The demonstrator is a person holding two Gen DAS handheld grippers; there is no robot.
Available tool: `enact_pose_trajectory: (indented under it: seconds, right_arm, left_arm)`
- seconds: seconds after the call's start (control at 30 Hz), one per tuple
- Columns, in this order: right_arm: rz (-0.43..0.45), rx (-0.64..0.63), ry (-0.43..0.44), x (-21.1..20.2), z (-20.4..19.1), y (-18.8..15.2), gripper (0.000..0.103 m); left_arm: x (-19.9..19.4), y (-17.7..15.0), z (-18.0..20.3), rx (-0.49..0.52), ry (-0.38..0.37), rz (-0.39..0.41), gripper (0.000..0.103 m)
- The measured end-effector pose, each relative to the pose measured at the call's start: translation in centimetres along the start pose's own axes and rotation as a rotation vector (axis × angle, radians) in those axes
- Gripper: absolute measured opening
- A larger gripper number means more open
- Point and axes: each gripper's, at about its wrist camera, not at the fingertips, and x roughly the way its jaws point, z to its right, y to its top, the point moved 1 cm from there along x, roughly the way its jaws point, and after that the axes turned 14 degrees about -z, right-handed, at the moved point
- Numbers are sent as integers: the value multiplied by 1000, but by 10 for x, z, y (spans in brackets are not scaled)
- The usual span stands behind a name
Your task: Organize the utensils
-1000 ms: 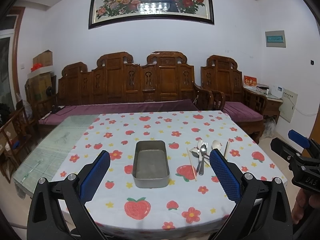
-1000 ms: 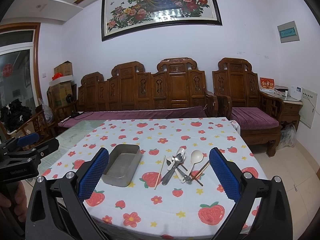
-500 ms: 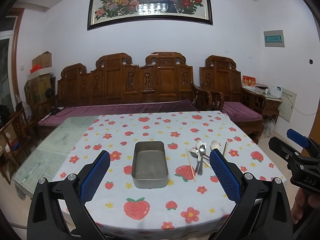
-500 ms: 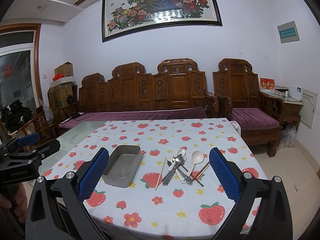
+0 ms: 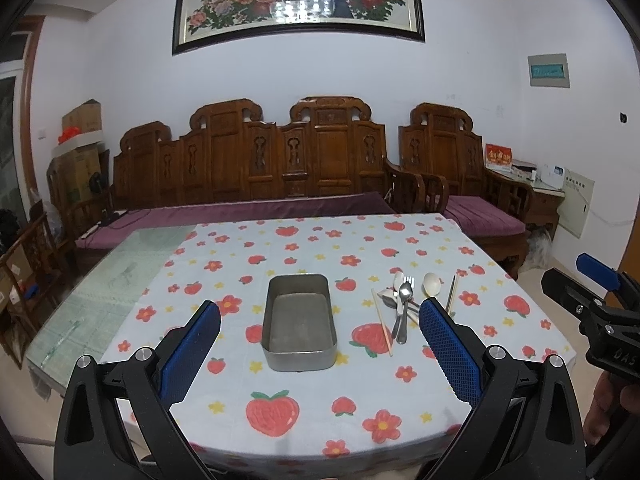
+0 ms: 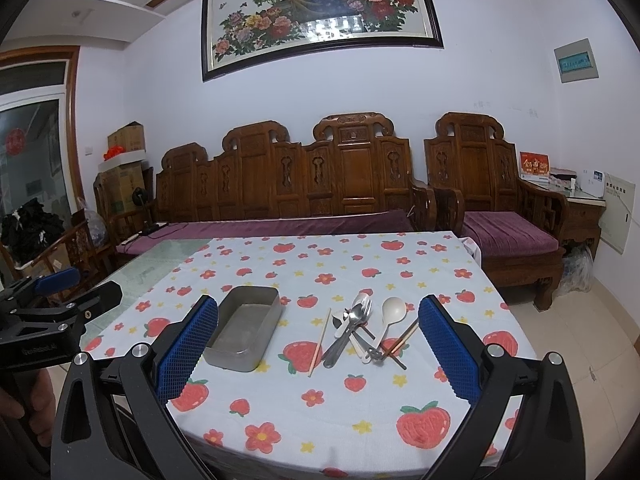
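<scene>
Both of my tongs hang spread and empty over the desk's near edge, left tongs (image 5: 320, 344) facing the tin (image 5: 298, 322), right tongs (image 6: 318, 338) facing the utensils (image 6: 362, 330). The tin sits empty near the middle of the desk (image 5: 280, 432). Just to its right lies the pile: spoons, a fork and chopsticks crossed over each other, well inside the right edge. I would take a top piece by its handle first, since the lower ones look pinned. The cloth between pile and tin is bare, and the far half is free.
</scene>
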Motion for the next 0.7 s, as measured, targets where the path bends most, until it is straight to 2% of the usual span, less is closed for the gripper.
enact_pose_trajectory:
  seconds: [0.33, 0.7]
  right_arm:
    - [-51, 9, -6, 49, 27, -18, 99]
    - [-131, 41, 18, 128, 67, -20, 71]
  left_arm:
    - [54, -11, 7, 34, -27, -89, 96]
    - [125, 0, 26, 101, -83, -189, 96]
